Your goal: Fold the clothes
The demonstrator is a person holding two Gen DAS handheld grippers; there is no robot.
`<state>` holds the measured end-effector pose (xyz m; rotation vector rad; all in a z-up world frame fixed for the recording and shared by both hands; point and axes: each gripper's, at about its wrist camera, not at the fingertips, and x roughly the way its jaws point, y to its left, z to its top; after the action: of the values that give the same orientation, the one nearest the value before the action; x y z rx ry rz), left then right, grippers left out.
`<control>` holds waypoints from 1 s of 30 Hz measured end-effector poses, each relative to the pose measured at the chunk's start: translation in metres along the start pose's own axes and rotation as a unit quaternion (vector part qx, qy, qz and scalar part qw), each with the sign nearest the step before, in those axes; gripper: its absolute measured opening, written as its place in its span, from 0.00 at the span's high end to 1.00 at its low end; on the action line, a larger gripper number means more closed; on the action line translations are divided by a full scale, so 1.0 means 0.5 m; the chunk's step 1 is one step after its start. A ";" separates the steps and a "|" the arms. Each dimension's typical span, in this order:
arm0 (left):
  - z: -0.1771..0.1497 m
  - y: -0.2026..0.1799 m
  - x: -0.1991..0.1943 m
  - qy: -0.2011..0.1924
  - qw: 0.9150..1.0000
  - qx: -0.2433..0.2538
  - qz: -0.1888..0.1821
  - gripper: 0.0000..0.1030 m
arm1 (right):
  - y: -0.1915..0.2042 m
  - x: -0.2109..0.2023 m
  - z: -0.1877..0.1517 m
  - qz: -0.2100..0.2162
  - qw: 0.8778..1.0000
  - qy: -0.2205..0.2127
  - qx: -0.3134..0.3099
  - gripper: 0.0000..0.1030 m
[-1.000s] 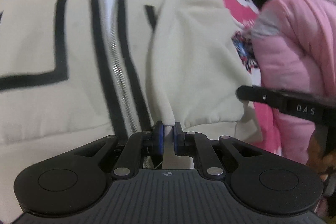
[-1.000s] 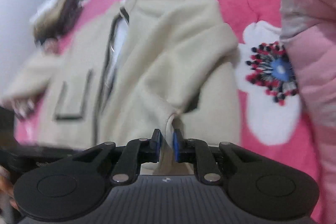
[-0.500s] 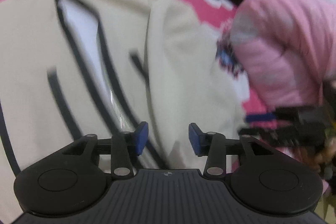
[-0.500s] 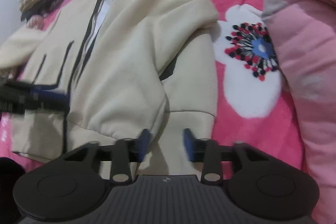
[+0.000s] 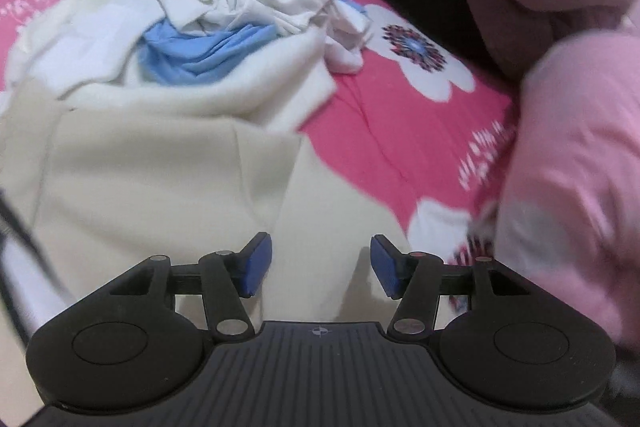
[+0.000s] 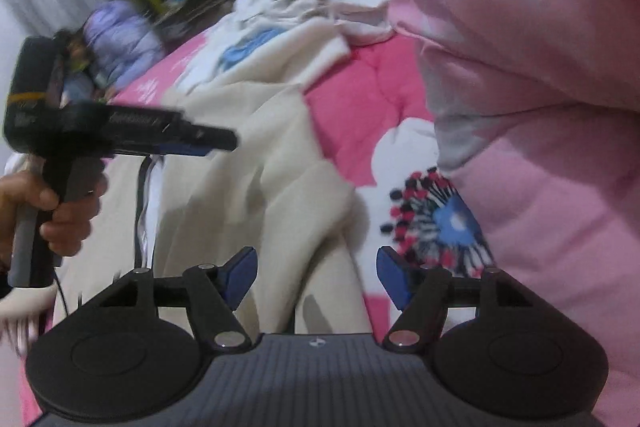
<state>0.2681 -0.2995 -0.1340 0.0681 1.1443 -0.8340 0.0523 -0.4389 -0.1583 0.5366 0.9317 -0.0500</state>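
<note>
On the bed lies one cream jacket [image 5: 152, 179], soft and fuzzy, spread flat on a pink bedspread [image 5: 384, 131] with big white flowers. Its dark trim shows at the left edge of the left view, cut off by the frame. Two tools are in view. The left tool [image 5: 320, 263] has its two blue pads wide apart with nothing between them, just over the jacket. The right tool [image 6: 316, 273] is wide too and holds nothing, above a rumpled fold of the jacket. A hand [image 6: 60, 211] grips the left tool's handle in the right view, blurred. Behind the jacket sits one pile of white and blue clothes [image 5: 224, 11], all crumpled. One puffy pink coat [image 6: 540, 107] fills the right side.
</note>
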 end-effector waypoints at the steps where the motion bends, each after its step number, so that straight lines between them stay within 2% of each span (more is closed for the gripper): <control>1: 0.009 0.003 0.010 0.008 1.000 -0.008 -0.001 0.47 | -0.003 0.012 0.011 0.000 1.000 -0.007 0.013 0.35; 2: 0.012 0.006 0.012 0.013 1.000 -0.015 -0.006 0.47 | -0.006 0.024 0.021 0.000 1.000 -0.014 0.026 0.35; 4: -0.002 0.018 -0.005 0.019 0.999 -0.027 -0.026 0.47 | -0.020 0.017 -0.003 0.018 0.998 0.011 0.054 0.36; 7: -0.075 0.057 -0.062 0.033 0.994 -0.071 -0.071 0.47 | -0.040 0.004 -0.044 0.048 0.993 0.054 0.095 0.36; 9: -0.156 0.083 -0.106 0.050 0.989 -0.105 -0.090 0.47 | -0.054 -0.004 -0.072 0.068 0.987 0.083 0.123 0.36; 11: -0.247 0.094 -0.137 0.079 0.983 -0.129 -0.102 0.47 | -0.071 -0.017 -0.116 0.086 0.975 0.123 0.161 0.35; 13: -0.340 0.083 -0.151 0.113 0.977 -0.142 -0.110 0.47 | -0.078 -0.021 -0.148 0.104 0.964 0.159 0.185 0.35; 16: -0.462 0.054 -0.149 0.150 0.966 -0.165 -0.129 0.47 | -0.079 -0.009 -0.183 0.121 0.955 0.183 0.199 0.35; 17: -0.488 0.037 -0.146 0.154 0.967 -0.161 -0.127 0.47 | -0.077 -0.001 -0.191 0.121 0.954 0.186 0.199 0.34; 19: -0.521 0.001 -0.143 0.149 0.974 -0.131 -0.110 0.47 | -0.072 0.012 -0.201 0.122 0.957 0.184 0.187 0.32; 24: -0.558 -0.066 -0.155 0.113 0.990 -0.061 -0.064 0.47 | -0.035 -0.015 -0.207 0.110 0.971 0.165 0.133 0.33; 27: -0.568 -0.080 -0.166 0.092 0.993 -0.046 -0.053 0.47 | -0.017 -0.037 -0.214 0.094 0.978 0.158 0.096 0.35; 30: -0.575 -0.083 -0.166 0.074 0.995 -0.052 -0.052 0.47 | -0.010 -0.032 -0.238 0.079 0.978 0.174 0.088 0.38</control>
<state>0.0070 -0.1537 -0.1791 -0.0161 1.3385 -0.8721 -0.0478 -0.3913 -0.2047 0.7986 1.2285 0.1101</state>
